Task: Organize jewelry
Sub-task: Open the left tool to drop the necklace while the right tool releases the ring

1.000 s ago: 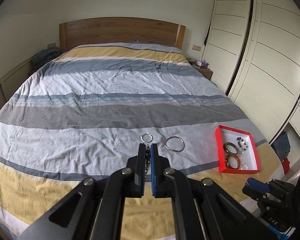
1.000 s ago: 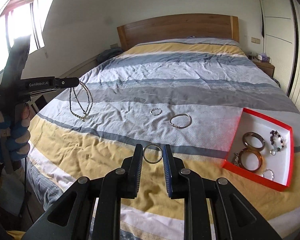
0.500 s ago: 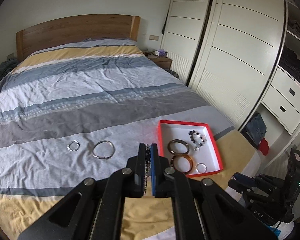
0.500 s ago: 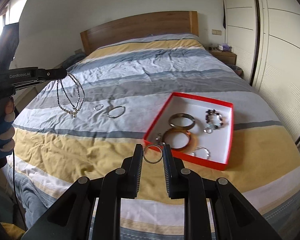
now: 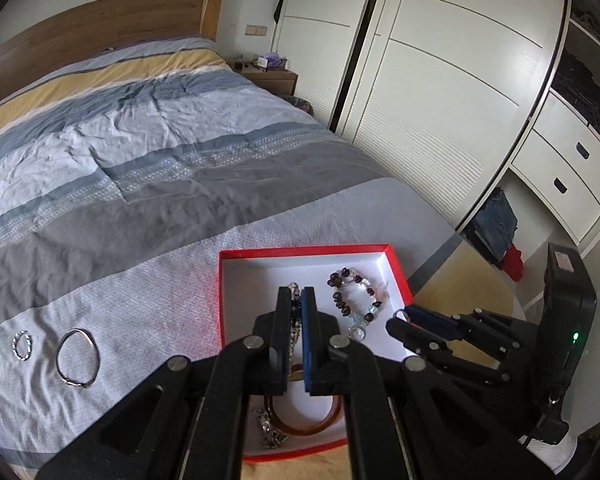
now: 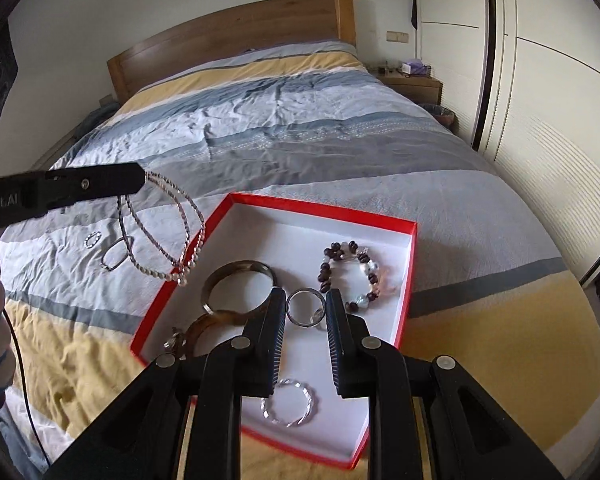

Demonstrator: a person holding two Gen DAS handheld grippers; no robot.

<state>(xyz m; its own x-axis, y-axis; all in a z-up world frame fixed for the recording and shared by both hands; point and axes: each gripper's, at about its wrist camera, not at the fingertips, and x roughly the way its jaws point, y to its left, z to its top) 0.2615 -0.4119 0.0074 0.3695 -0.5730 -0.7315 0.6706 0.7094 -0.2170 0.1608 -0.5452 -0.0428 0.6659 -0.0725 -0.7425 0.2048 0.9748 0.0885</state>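
Observation:
A red box (image 6: 320, 209) with a white inside lies on the bed's near right part; it also shows in the left wrist view (image 5: 300, 251). It holds a dark bangle (image 6: 236, 270), a brown bangle (image 6: 204, 326), a bead bracelet (image 6: 350, 272) and a twisted silver ring (image 6: 290, 402). My left gripper (image 5: 297, 294) is shut on a beaded necklace (image 6: 168, 232) that hangs over the box's left edge. My right gripper (image 6: 306, 306) is shut on a silver ring (image 6: 305, 307) and holds it over the box.
A thin silver bangle (image 5: 78, 358) and a small ring (image 5: 22, 345) lie on the striped cover left of the box. White wardrobe doors (image 5: 440, 80) stand on the right. A wooden headboard (image 6: 228, 36) and a nightstand (image 6: 410, 84) are at the far end.
Both grippers have moved right and down towards the red box. The necklace now hangs at the box's left edge and the silver ring is over the box's inside.

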